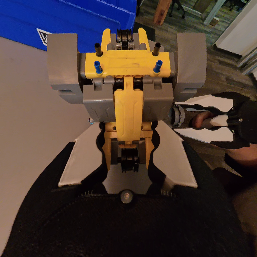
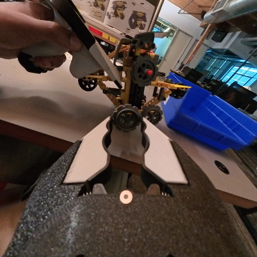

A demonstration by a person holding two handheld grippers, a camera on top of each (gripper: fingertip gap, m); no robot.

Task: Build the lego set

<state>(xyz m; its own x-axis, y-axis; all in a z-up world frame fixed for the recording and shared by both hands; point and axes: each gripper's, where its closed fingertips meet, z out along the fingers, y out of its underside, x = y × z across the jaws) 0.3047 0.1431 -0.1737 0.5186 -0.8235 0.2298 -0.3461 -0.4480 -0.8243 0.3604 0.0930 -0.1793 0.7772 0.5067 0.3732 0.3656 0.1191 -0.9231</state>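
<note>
The model [image 1: 128,97] — a yellow and grey brick-built vehicle with blue and black pins on top — sits between your two hand-held grippers, raised above the table [image 1: 27,125]. Your left hand-held gripper [image 1: 127,137] is closed on its yellow lower end, both fingers pressed against the sides. Your right hand-held gripper [image 2: 127,122] comes in from the side, its fingers part-way apart around a grey toothed wheel [image 2: 126,118] on the model's flank — each fingertip seems to touch the wheel's rim. Behind the model stands a blue bin [image 2: 208,118] on the table. Farther back, instruction sheets [image 2: 122,12] with build pictures stand propped up. Your hand [image 2: 34,34] grips the left tool.
</note>
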